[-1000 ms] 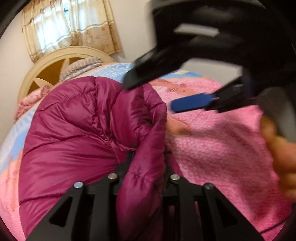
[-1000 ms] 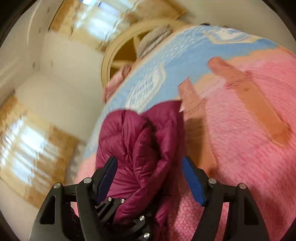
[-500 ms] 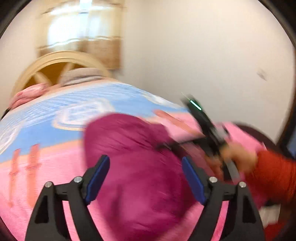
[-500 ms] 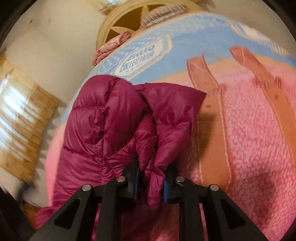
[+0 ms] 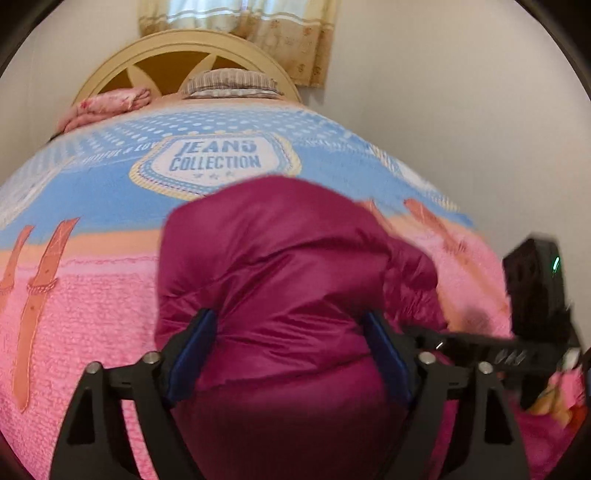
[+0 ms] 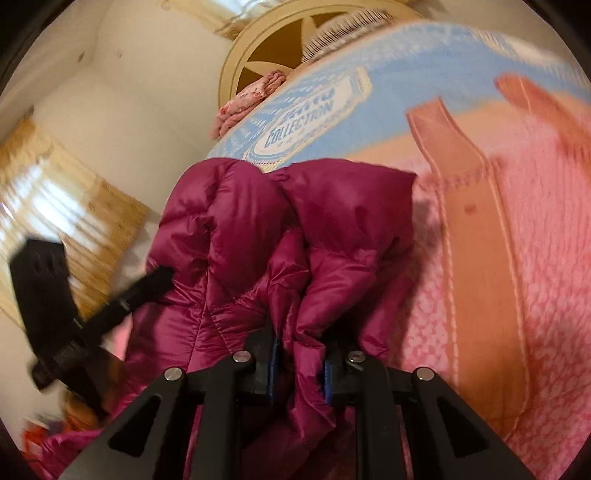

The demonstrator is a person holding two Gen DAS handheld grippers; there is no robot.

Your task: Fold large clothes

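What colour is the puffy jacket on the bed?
The jacket is deep magenta, with quilted stitching. It shows best in the left wrist view.

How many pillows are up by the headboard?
2: a pink floral pillow on the left, a striped pillow in the middle against the headboard. More may be hidden behind the bed's edge.

The quilted down jacket (image 5: 288, 280) is a glossy magenta. The bedspread (image 5: 92, 306) under it is knobbly pink near the camera with orange strap motifs, then sky blue with white dots and a cream badge reading "JEANS COLLECTION". The left gripper (image 5: 291, 358) and right gripper (image 6: 300, 363) are black with blue pads; the headboard (image 5: 110, 70) is cream, the curtain (image 5: 258, 22) beige with small flowers.
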